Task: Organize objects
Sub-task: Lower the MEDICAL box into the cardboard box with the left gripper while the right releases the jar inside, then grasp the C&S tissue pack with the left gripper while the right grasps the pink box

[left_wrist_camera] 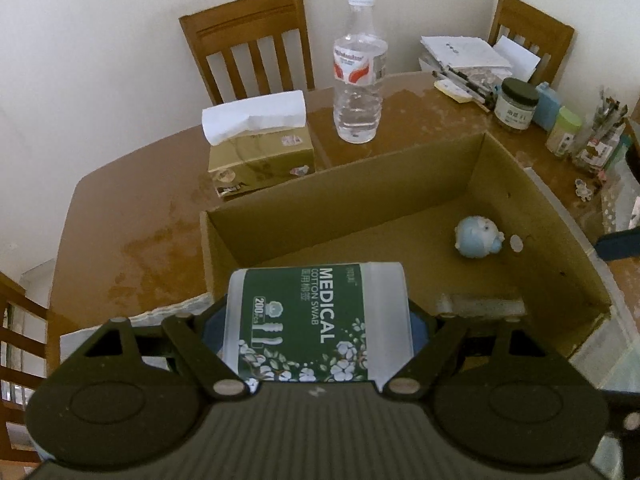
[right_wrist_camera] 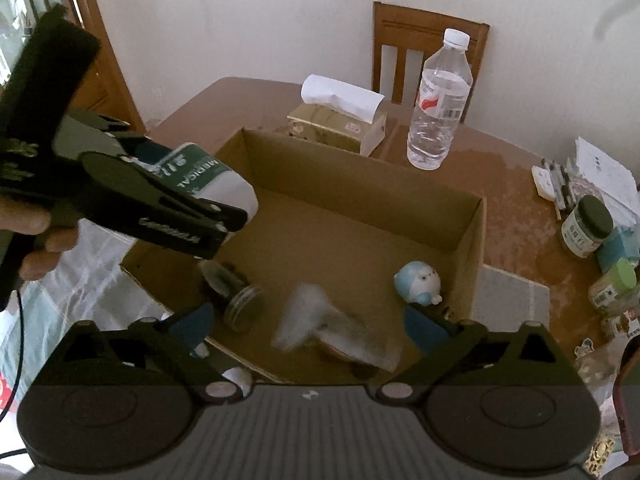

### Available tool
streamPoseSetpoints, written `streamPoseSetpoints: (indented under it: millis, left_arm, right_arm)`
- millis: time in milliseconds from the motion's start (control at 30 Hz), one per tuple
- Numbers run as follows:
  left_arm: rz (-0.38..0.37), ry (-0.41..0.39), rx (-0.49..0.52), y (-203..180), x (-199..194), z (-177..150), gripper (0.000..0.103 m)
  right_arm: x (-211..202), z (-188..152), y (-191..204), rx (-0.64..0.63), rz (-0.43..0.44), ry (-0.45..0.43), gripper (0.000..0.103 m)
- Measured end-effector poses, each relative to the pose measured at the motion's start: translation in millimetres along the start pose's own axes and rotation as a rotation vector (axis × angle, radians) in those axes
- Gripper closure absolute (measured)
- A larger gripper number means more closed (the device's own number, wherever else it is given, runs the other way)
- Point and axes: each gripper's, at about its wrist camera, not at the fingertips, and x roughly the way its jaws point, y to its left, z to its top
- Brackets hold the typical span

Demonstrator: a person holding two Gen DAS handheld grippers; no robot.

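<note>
**Swab tub carried over the box**

Left wrist view: the left gripper (left_wrist_camera: 318, 320) is clamped on the swab tub (left_wrist_camera: 316, 320), a pad on each flat side, and holds it above the near-left corner of the box (left_wrist_camera: 340, 184). In the right wrist view the same tub (right_wrist_camera: 212, 184) hangs over the box's (right_wrist_camera: 476, 236) left wall, nose down and clear of the floor.

The right gripper (right_wrist_camera: 308, 328) stands wide apart with nothing between its pads. Just under it, by the box's near wall, lies a blurred clear packet (right_wrist_camera: 332, 332); I cannot tell whether it has come to rest. Also in the box are a small jar (right_wrist_camera: 236, 292) on its side near the left wall and a blue figurine (right_wrist_camera: 418, 282) towards the right wall.

Judging by the label, the tub is thin, smooth plastic filled with cotton swabs: light, stiff enough to clamp, but slick and liable to flex if squeezed hard. The flat sides at mid-height, where it is held now, look the best place to grip. A low release over bare floor beyond the jar seems wise.

Behind the box stand a tissue pack (left_wrist_camera: 260, 152) and a bottle (left_wrist_camera: 358, 76).
</note>
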Motion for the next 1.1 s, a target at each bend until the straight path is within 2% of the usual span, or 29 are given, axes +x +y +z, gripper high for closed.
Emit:
streamPoseSetpoints:
  millis: [233,333,433,567,833,1100]
  left_arm:
    - [0.003,0.02,0.0,-3.4,16.6,5.1,0.019]
    - [0.039,-0.012,0.003,-4.2,18.8,9.9,0.007]
    - [0.07,-0.029,0.018,-4.8,17.3,11.0,0.007]
    - [0.053,-0.048,-0.002,-2.8,8.8,7.0,0.007]
    - [0.037,-0.08,0.0,-6.3,-14.7,-15.9,0.007]
    - [0.04,-0.09,-0.018,-10.3,-41.3,-54.0,0.007]
  right_arm:
    - [-9.8,-8.9,-11.4,0.06,-0.034,-0.019,0.0]
    - [-13.5,-13.5,-15.0,0.07,-0.045,-0.023,0.0]
    - [-17.2,-18.4,-17.1,0.075,-0.066,-0.031,0.0]
    - [-25.0,-27.7,-18.9,0.083,-0.083,-0.05,0.0]
    - [-34.2,-54.4,-19.3,0.124,-0.083,-0.066,0.0]
    - [-42.0,-91.9,-18.1,0.159,-0.099,-0.056,0.0]
